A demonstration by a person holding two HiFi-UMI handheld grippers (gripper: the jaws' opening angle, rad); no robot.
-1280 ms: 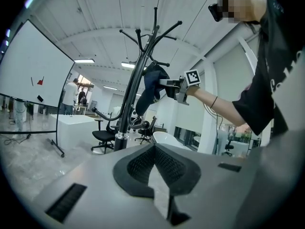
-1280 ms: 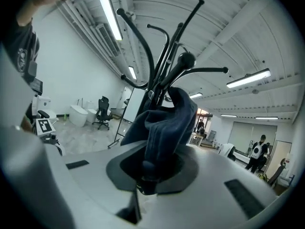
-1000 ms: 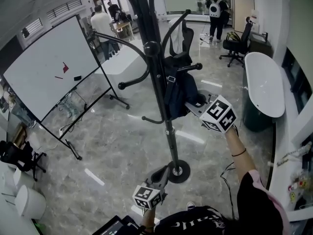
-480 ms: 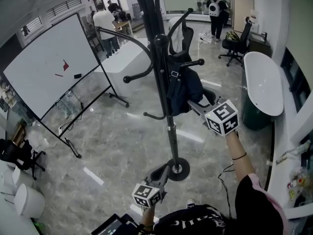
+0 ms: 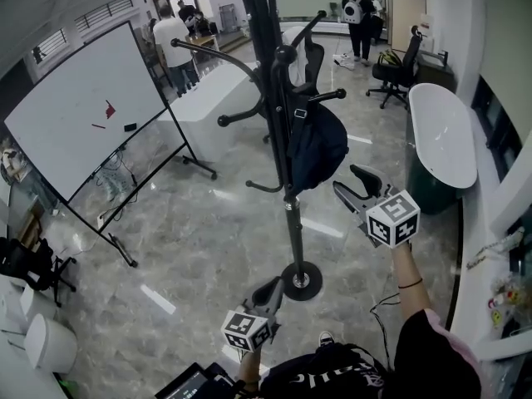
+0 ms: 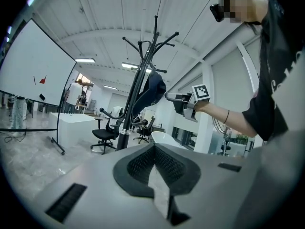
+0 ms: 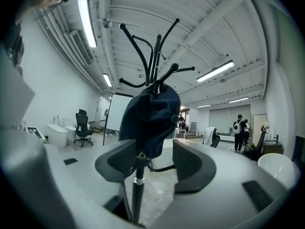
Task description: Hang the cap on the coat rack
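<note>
The dark navy cap (image 5: 316,144) hangs on a side hook of the black coat rack (image 5: 281,98), drooping against the rack's pole, ahead of the right gripper (image 5: 354,184) and slightly above it. In the right gripper view the cap (image 7: 151,114) sits in line with the gap between the two jaws, beyond their tips, and neither pad touches the fabric. The right gripper's jaws are opening and stand wide apart, holding nothing. In the head view this gripper is clear of the cap, with open air between its tips and the cloth. Its marker cube faces up at the end of the person's outstretched right arm.

The rack's pole (image 7: 137,194) runs down past the left jaw in the right gripper view, with curved hooks fanning out above the cap.

The left gripper (image 5: 268,293) is held low, close to the person's body, near the rack's round base (image 5: 301,281). In the left gripper view its jaws (image 6: 155,162) are pressed together with nothing between them. From there the rack (image 6: 137,89) and the hanging cap (image 6: 152,90) show far ahead.

Farther out from the right gripper, a white bathtub (image 5: 445,135) stands to its right. A wheeled whiteboard (image 5: 83,115) stands well to its left across the marble floor (image 5: 208,239). An office chair (image 5: 397,69) and standing people (image 5: 359,11) are far beyond the rack.
</note>
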